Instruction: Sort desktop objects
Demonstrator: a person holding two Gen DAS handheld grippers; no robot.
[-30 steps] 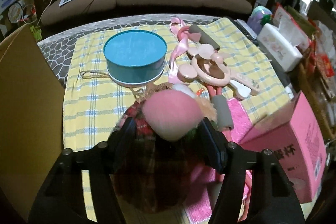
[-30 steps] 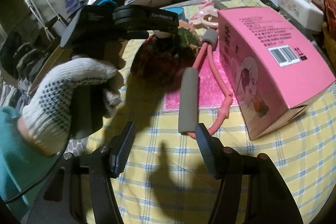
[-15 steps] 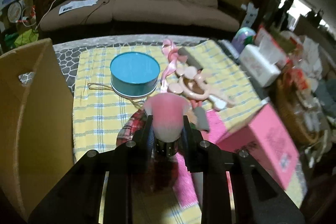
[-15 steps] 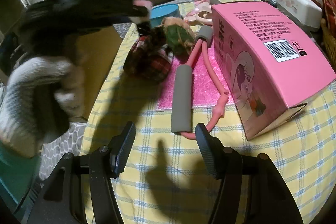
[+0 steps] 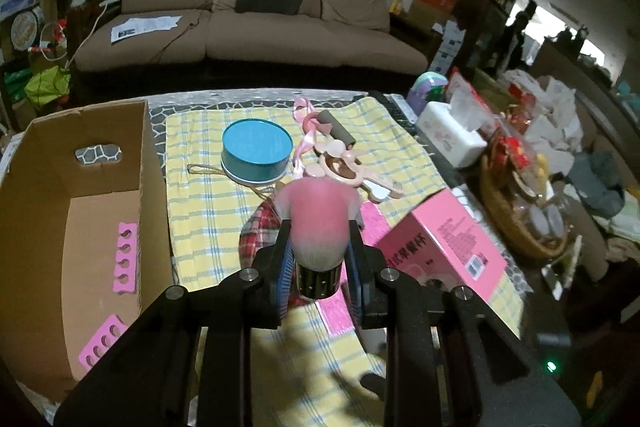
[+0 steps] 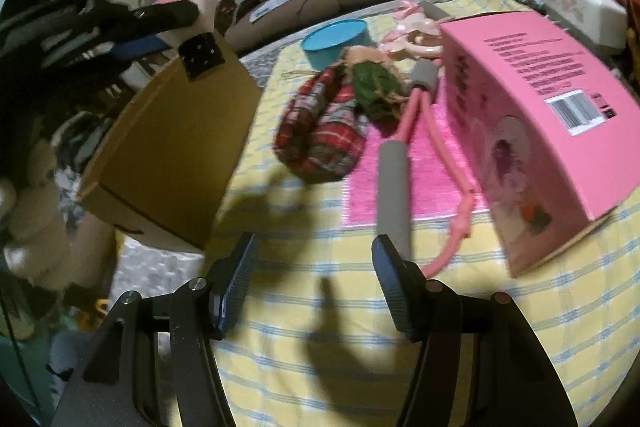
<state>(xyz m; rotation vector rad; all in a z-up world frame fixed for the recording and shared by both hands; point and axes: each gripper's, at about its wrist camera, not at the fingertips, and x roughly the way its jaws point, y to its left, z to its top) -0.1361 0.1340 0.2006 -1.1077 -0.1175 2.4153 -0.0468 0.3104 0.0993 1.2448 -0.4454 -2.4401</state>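
My left gripper [image 5: 318, 251] is shut on a pink powder brush [image 5: 318, 223], its pads pressing the bristles just above the black studded base. It holds the brush in the air over the yellow checked cloth [image 5: 208, 203]. In the right wrist view the left gripper [image 6: 176, 15] and the brush [image 6: 200, 11] hang above the open cardboard box [image 6: 172, 139]. My right gripper [image 6: 314, 259] stands open low over the cloth, with nothing between its fingers and the grey foam handle [image 6: 394, 183] of a pink exercise band just ahead.
The cardboard box [image 5: 104, 187] on the left holds pink toe separators [image 5: 124, 255]. On the cloth lie a teal tin [image 5: 256, 155], a plaid pouch [image 6: 320, 131], a pink box [image 6: 540, 99] and pink trinkets [image 5: 344, 171]. A tissue box [image 5: 448, 135] and wicker basket [image 5: 516, 203] crowd the right.
My left gripper closed on the pink brush and lifted it off the plaid pouch, rising and drifting toward the cardboard box. The right gripper stayed in place.
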